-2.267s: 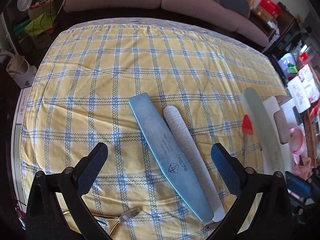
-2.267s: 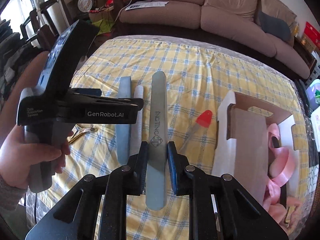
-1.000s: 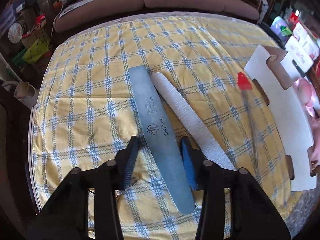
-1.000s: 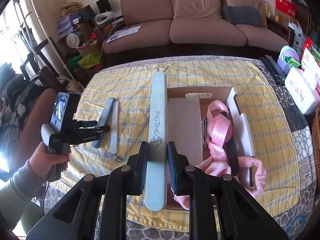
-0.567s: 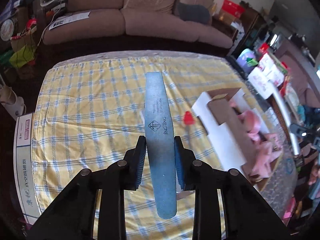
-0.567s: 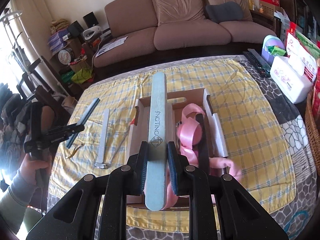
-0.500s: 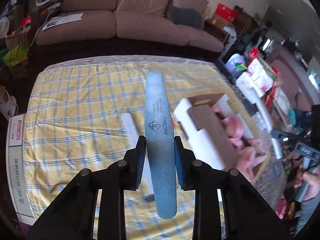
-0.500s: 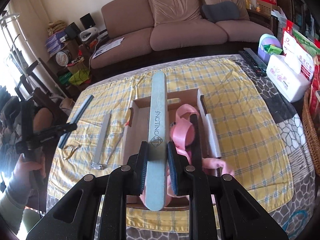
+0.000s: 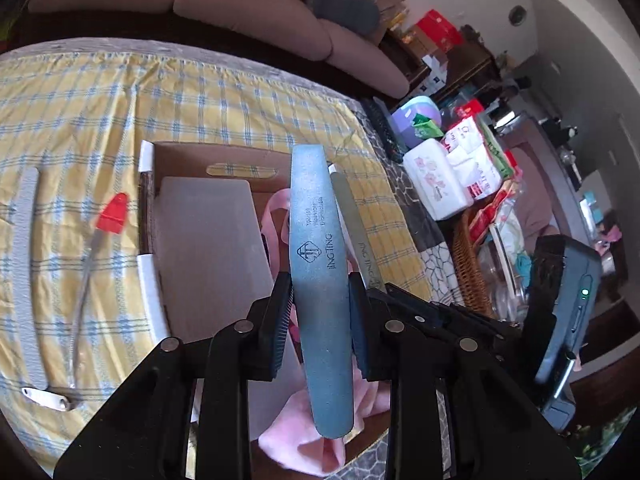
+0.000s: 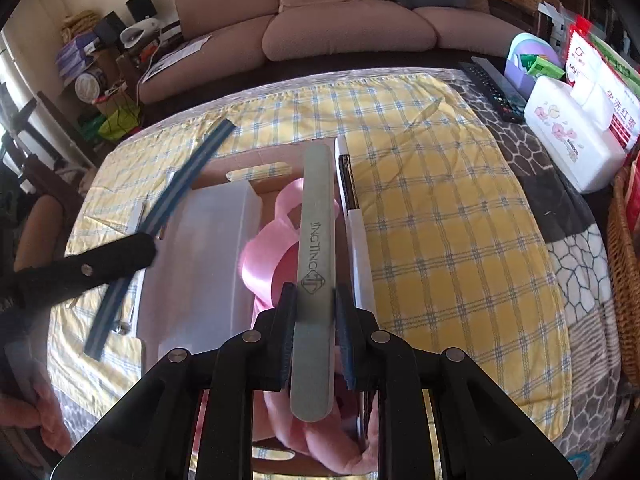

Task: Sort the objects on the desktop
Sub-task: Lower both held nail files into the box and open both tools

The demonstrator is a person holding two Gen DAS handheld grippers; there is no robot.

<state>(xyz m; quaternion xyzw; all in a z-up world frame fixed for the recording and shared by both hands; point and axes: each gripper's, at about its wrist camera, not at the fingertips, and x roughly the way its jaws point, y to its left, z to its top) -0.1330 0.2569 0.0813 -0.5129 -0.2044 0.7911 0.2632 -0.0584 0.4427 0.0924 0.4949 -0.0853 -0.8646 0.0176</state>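
A broad blue-grey nail file printed "JING TING" [image 9: 322,280] runs up the centre of the left wrist frame, pinched at mid-length above an open brown cardboard box with white flaps [image 9: 240,158] holding pink satin ribbon [image 10: 272,248]. A narrower pale grey-green nail file with the same print [image 10: 316,264] stands central in the right wrist frame, likewise clamped over the ribbon. At the left frame's left edge, a long white emery board [image 9: 26,264] and a red-tipped clear wand [image 9: 112,208] lie on the yellow checked cloth.

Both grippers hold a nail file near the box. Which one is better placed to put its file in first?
Right, probably. The right gripper holds the grey file directly over the pink ribbon inside the cardboard box. The left gripper with the blue file arrives at an angle.
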